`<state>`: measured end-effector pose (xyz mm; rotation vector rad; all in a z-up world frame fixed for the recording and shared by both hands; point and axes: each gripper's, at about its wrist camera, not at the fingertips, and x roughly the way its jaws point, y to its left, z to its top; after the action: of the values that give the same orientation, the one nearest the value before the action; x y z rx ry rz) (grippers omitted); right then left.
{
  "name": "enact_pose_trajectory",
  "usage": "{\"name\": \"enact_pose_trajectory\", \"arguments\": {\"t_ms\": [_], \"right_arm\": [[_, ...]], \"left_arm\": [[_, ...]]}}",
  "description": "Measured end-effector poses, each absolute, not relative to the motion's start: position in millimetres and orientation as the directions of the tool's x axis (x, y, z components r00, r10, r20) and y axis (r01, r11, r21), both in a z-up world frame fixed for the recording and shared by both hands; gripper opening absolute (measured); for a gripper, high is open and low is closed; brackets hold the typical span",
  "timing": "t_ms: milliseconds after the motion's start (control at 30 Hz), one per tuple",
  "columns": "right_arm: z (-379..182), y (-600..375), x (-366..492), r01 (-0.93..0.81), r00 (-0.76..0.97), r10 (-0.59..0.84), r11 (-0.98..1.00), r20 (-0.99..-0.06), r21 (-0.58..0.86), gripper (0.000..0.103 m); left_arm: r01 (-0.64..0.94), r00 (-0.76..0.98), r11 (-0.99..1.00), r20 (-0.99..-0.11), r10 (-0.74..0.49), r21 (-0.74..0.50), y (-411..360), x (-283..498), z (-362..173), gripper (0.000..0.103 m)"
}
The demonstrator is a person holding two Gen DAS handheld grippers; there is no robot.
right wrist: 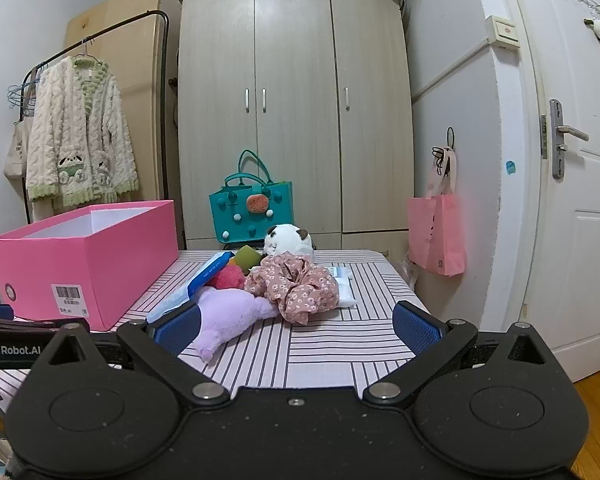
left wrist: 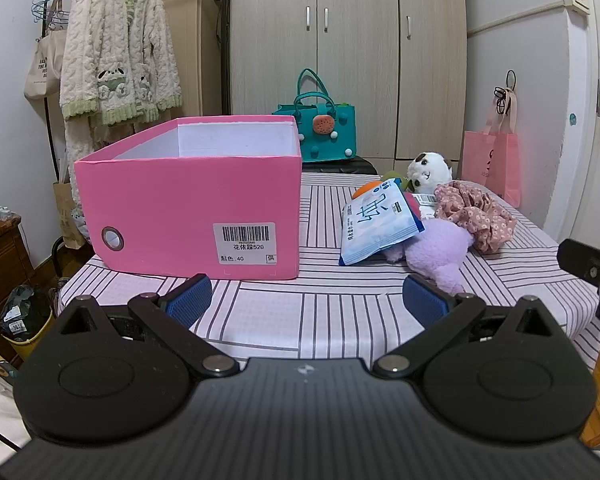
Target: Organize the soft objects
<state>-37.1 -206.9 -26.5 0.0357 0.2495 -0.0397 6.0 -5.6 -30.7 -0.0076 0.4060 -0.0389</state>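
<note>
Striped pink-and-white cloth covers the table (left wrist: 320, 308) I work over, with a pale wardrobe and a rack of hanging clothes behind it. Through my left wrist camera, my left gripper (left wrist: 307, 298) stands wide and holds nothing, near the open pink cardboard box (left wrist: 188, 216), whose white inside looks bare from here. Right of the box sits the pile: a blue-and-white soft packet (left wrist: 374, 224), a lilac plush toy (left wrist: 436, 250), a floral pink fabric scrunchie (left wrist: 476, 212) and a white-and-brown plush animal (left wrist: 428, 170). I judge sorting has not begun; the first pick is next. Through my right wrist camera, my right gripper (right wrist: 296, 326) is also spread wide and empty, the lilac plush just ahead of its left pad. This view alone shows a fuzzy red toy (right wrist: 228, 278) tucked behind the packet.
</note>
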Motion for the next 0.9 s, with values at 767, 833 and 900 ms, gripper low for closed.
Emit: {"name": "enact_pose_trajectory", "arguments": {"t_ms": [767,833,900], "right_arm": [[-26,-244,-16,-0.071,0.946,0.098,0.993,-0.31,0.098,0.103],[-21,-248,-16,-0.089,0.947,0.11,0.993,-0.301,0.082,0.103],[-16,-252,-15,-0.107,0.949,0.123,0.992,-0.291,0.069,0.103]], "left_arm": [[0.098,0.906,0.995,-0.413,-0.097,-0.019,-12,18,-3,0.103],[0.115,0.91,0.993,-0.402,-0.105,0.002,-16,21,5,0.103],[0.119,0.914,0.993,-0.391,-0.104,0.013,-18,26,12,0.103]]}}
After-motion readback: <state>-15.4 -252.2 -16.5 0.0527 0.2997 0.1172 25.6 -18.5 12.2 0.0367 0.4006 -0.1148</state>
